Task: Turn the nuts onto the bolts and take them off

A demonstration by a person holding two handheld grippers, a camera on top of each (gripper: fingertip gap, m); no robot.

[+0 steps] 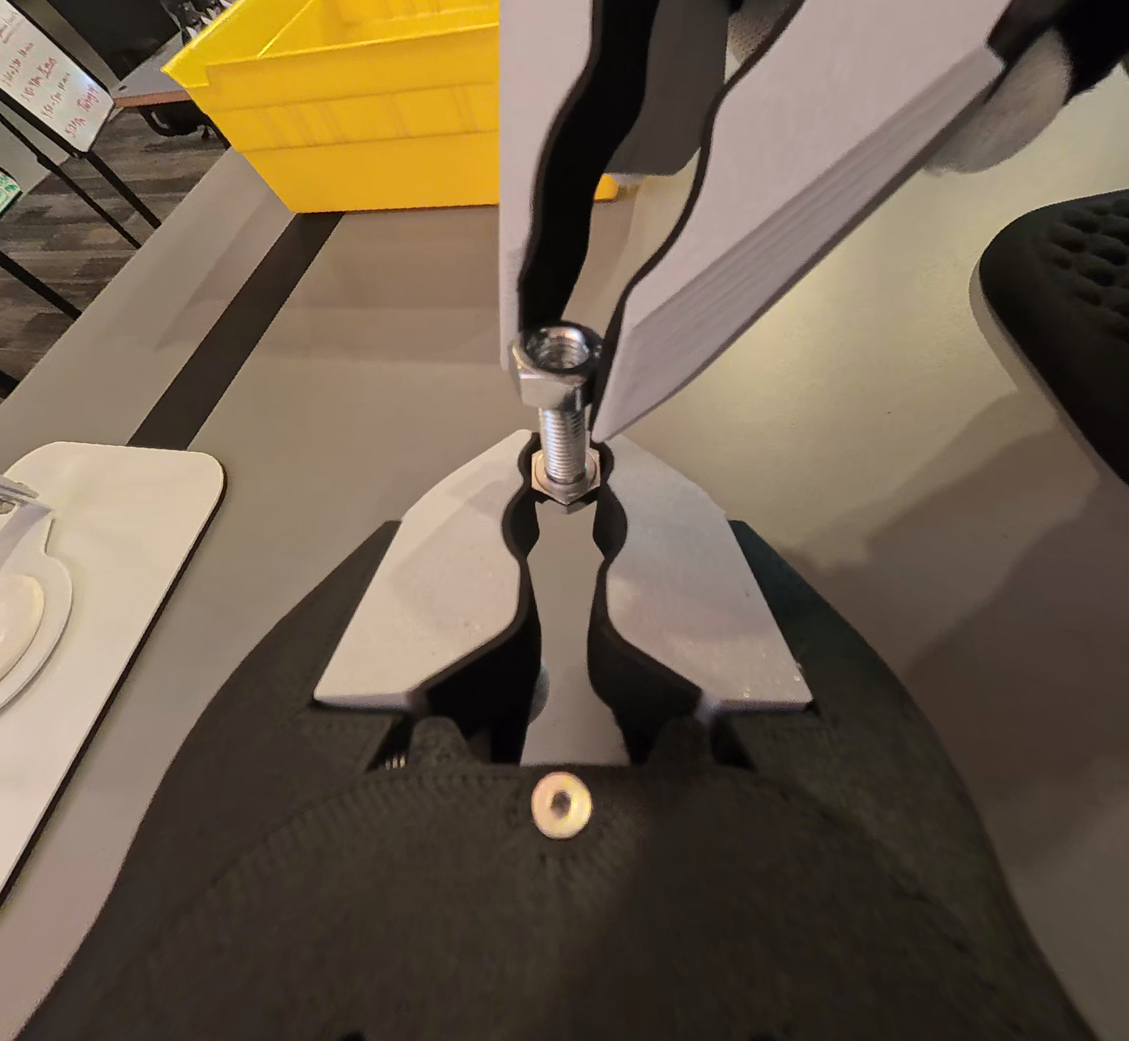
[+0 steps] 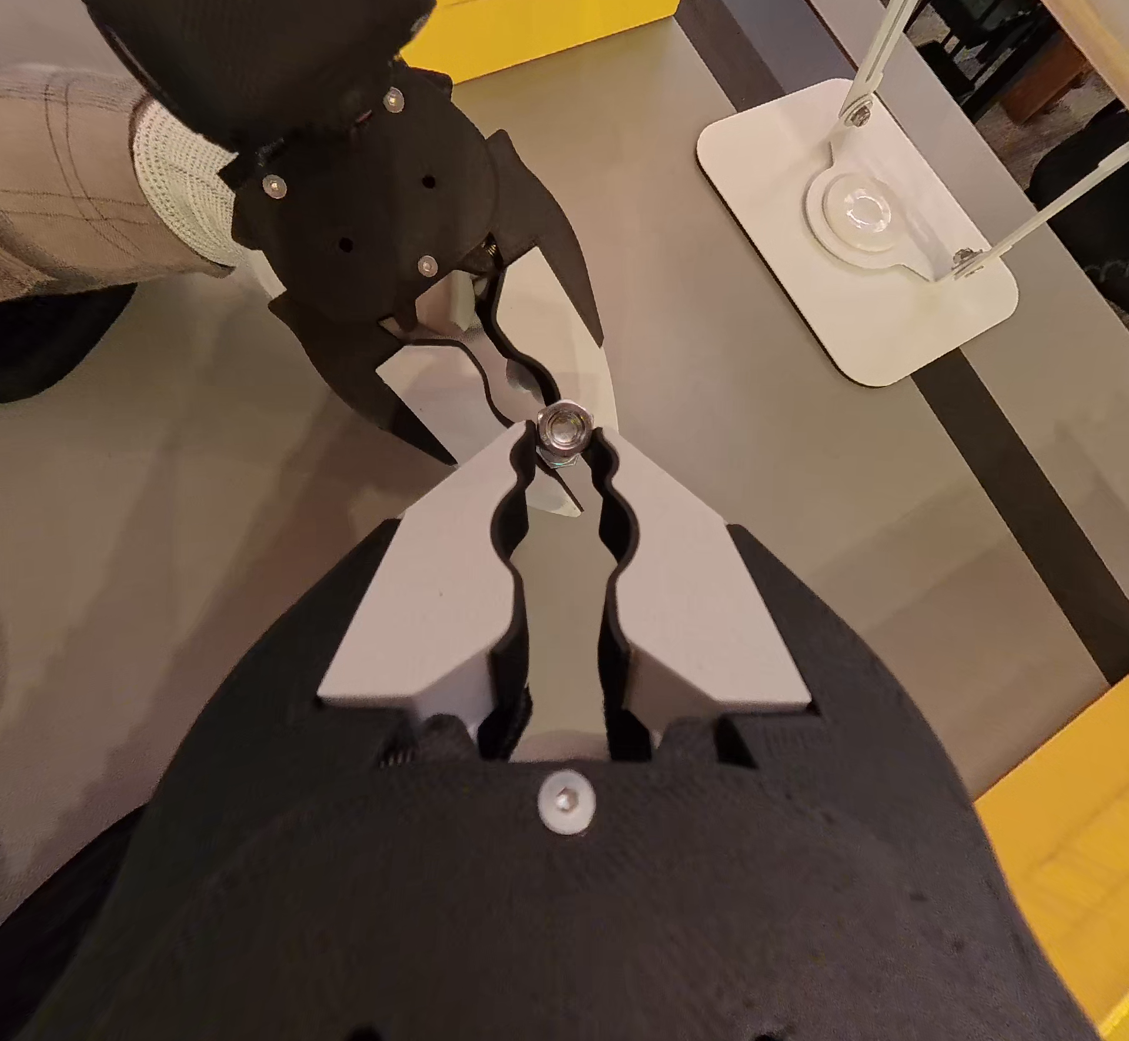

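Note:
A steel bolt [image 1: 559,437] stands upright above the grey table [image 1: 366,339]. My left gripper [image 1: 565,465] is shut on the bolt's lower hex end. A hex nut [image 1: 553,367] sits on the top end of the thread. My right gripper [image 1: 559,385] comes down from above and is shut on that nut. In the right wrist view I look down on the nut [image 2: 562,431] between my right gripper's tips [image 2: 562,440]. The left gripper's white fingers [image 2: 440,382] reach in from the upper left beneath it.
A yellow bin [image 1: 366,95] stands at the table's far edge. A white stand base [image 2: 855,254] with thin rods sits beside the work spot. A black mesh chair [image 1: 1069,309] is at the right. A second yellow surface [image 2: 1069,828] lies near. A person's sleeve [image 2: 61,187] holds the left gripper. One gripper's finger ends stand about 5 cm off the other's.

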